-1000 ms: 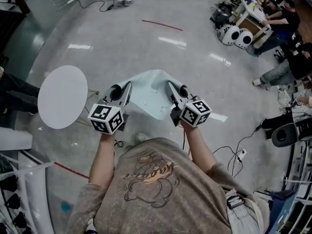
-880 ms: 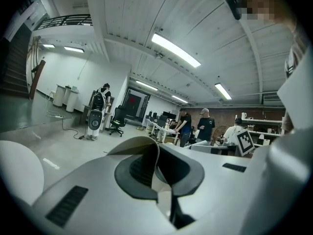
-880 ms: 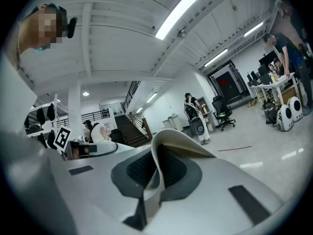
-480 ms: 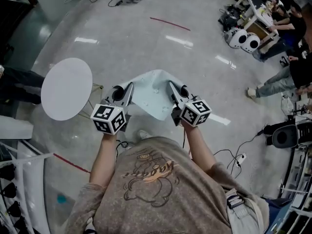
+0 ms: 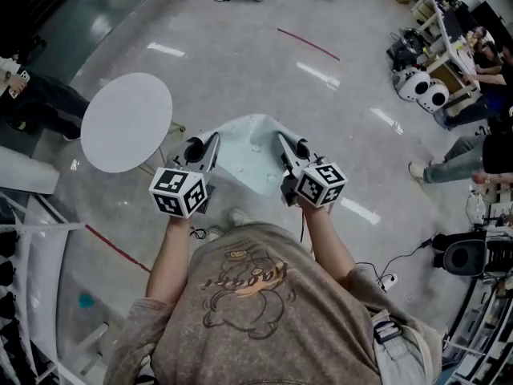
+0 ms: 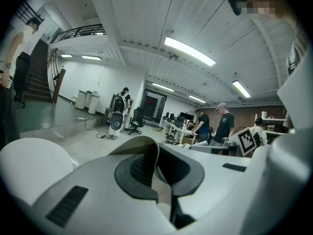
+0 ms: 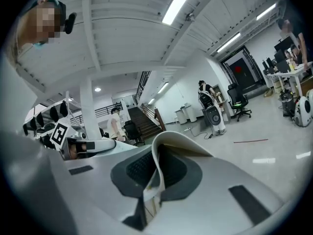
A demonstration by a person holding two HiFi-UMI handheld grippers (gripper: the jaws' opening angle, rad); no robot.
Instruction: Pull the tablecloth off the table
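In the head view a pale blue-white tablecloth hangs in the air, stretched between my two grippers and clear of the round white table at the left. My left gripper is shut on the cloth's left edge. My right gripper is shut on its right edge. The left gripper view shows a fold of cloth pinched where the left gripper closes. In the right gripper view a curled cloth edge rises out of the closed right gripper.
Grey polished floor lies below, with red tape lines and a cable. People sit at desks at the far right beside white round robots. A person in dark clothes stands left of the table. A white rack stands at the lower left.
Both grippers keep their hold and the cloth looks the same. In the head view the round table and floor have slid up and to the right as the person turned or stepped.
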